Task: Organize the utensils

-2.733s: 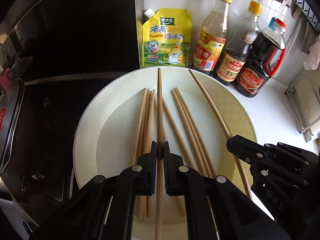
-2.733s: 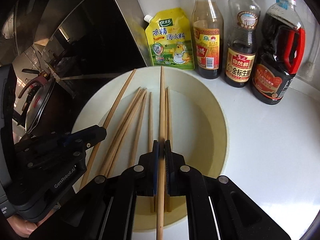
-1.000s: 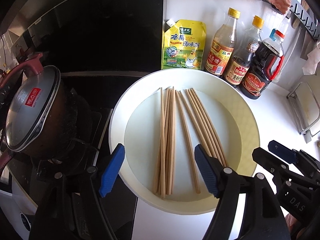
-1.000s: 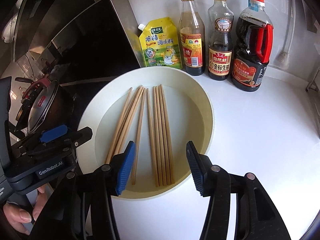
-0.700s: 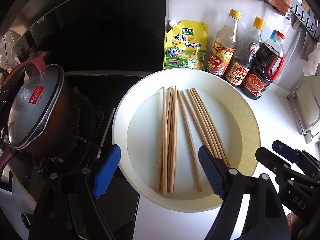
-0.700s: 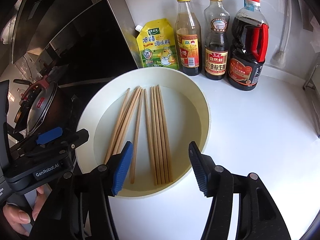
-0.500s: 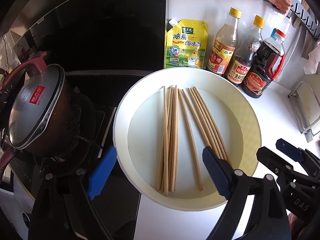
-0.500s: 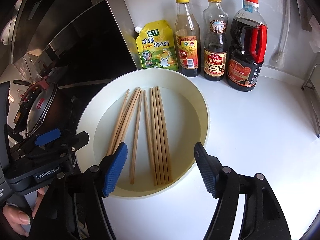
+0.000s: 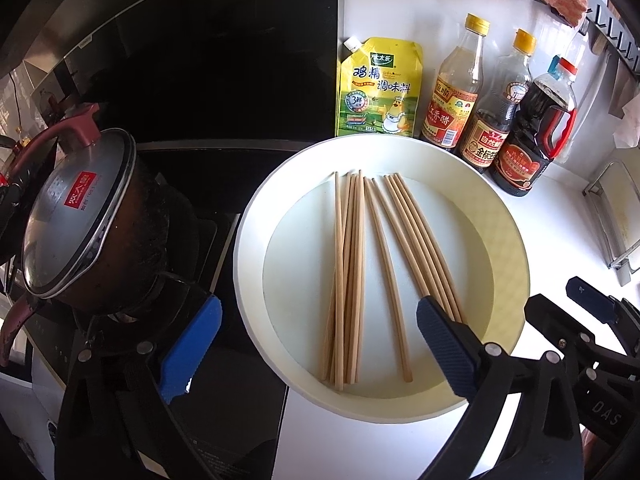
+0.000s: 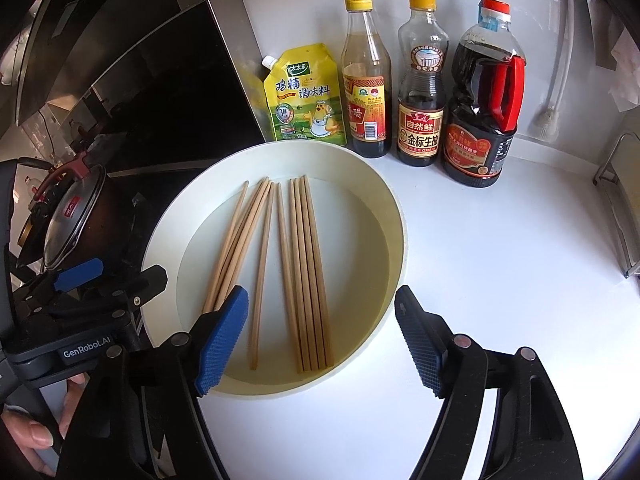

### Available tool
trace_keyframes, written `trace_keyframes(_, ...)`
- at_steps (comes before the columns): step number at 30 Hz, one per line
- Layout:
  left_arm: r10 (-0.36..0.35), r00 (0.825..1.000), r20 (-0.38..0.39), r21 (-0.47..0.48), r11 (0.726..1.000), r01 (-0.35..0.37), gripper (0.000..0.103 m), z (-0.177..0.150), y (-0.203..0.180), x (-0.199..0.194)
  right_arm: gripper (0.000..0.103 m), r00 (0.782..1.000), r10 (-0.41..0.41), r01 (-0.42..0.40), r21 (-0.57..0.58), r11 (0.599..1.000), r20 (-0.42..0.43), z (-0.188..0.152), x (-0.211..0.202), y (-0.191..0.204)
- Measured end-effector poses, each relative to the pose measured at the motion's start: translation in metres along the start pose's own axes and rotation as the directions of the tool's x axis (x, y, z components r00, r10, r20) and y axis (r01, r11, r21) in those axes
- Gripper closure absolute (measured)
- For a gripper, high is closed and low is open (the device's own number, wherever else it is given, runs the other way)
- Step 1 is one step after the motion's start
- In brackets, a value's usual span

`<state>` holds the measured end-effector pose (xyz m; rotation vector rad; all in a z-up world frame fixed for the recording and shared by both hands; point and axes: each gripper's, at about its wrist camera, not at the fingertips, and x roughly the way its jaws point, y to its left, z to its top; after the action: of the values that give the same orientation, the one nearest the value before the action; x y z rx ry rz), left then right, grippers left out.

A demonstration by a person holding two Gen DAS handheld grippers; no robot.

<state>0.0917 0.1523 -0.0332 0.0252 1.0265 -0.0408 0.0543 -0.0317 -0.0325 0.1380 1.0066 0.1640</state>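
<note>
Chopsticks (image 9: pixel 360 272) lie in two loose groups inside a white plate (image 9: pixel 256 216) at frame centre. Left claw (image 9: pixel 316 344) and right claw (image 10: pixel 320 340) hover apart, empty. Risk: a low approach could knock the rim, scattering sticks onto the counter (image 10: pixel 500 260).

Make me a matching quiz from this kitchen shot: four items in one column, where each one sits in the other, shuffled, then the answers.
Items:
1. chopsticks
2. pot
3. yellow pouch
4. red-handled bottle

Places:
A. on the stove
B. far right of the bottle row
C. inside the white plate
D. against the wall, left of the bottles

Pairs: 1-C, 2-A, 3-D, 4-B
</note>
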Motion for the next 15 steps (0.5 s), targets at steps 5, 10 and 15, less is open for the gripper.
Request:
trace_keyframes(5, 0.005, 1.0, -0.006, 0.001, 1.0, -0.005, 0.006, -0.0001, -0.0005, 0.0005, 0.031, 1.0, 0.0, 0.0, 0.006, 1.0, -0.006, -0.0004, 0.0013, -0.0022)
trace_keyframes(10, 0.004, 1.0, -0.012, 0.0, 1.0, -0.004, 0.006, -0.0011, -0.0017, 0.0008, 0.031, 1.0, -0.001, 0.001, 0.012, 1.0, -0.008, -0.0008, 0.0011, -0.0046)
trace_keyframes(15, 0.0, 1.0, -0.016, -0.01, 1.0, 0.0, 0.006, 0.0, 0.0002, 0.0027, 0.03, 1.0, -0.001, 0.001, 0.012, 1.0, -0.008, -0.001, 0.0009, -0.005)
